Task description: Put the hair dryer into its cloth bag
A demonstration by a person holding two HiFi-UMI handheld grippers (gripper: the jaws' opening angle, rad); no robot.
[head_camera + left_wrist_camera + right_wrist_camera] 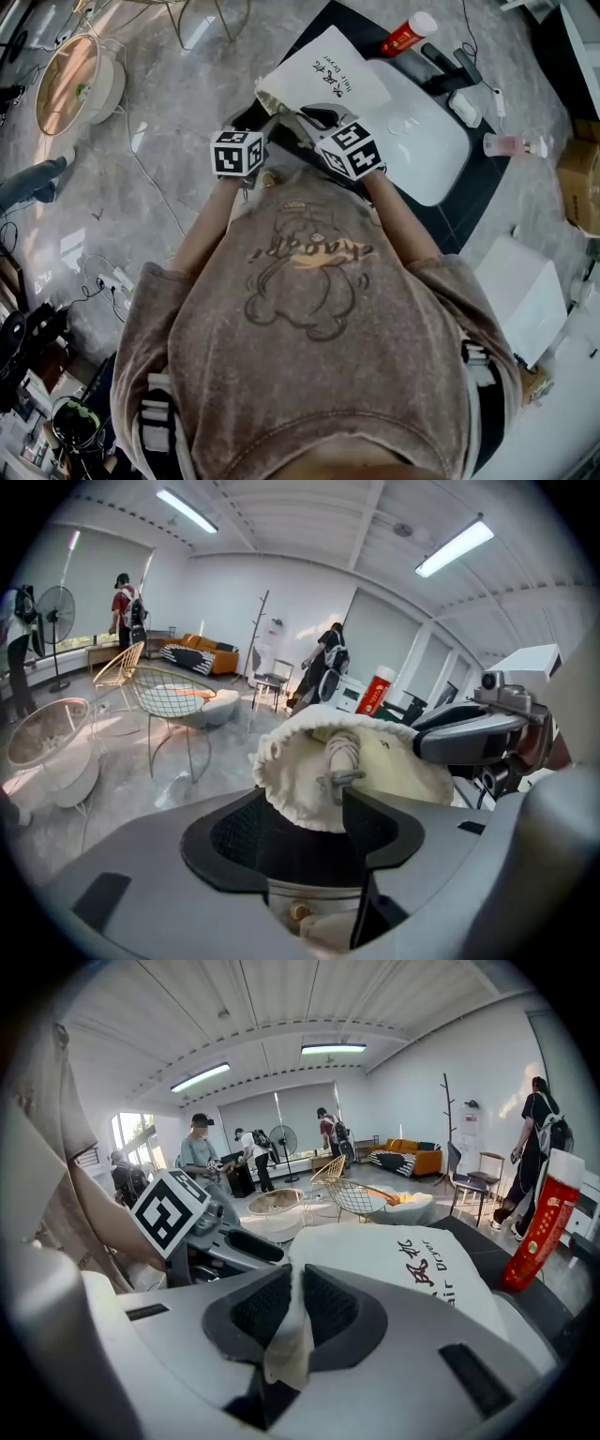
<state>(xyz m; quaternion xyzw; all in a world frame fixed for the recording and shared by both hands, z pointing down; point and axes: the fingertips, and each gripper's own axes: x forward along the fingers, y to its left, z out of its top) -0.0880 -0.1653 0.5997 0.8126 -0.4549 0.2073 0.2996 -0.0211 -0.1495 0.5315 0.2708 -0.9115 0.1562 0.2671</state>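
Over the worktop's (461, 214) near edge, the cloth bag (323, 75) is pinched in the closed right tongs (295, 1283), while the left tongs (302, 803) are held open at its gathered mouth. The hair dryer is unseen, probably inside. Held by one thin pinch, the bag could be dropped.

A dark counter (466, 217) carries a white rounded pad (431, 150) across its middle. The cloth bag (323, 80) lies toward the left side, overlapping the pad's left end. Near the far edge lie a red bottle (407, 34) and some black items (448, 67). A small pink bottle (503, 144) lies at the right edge.
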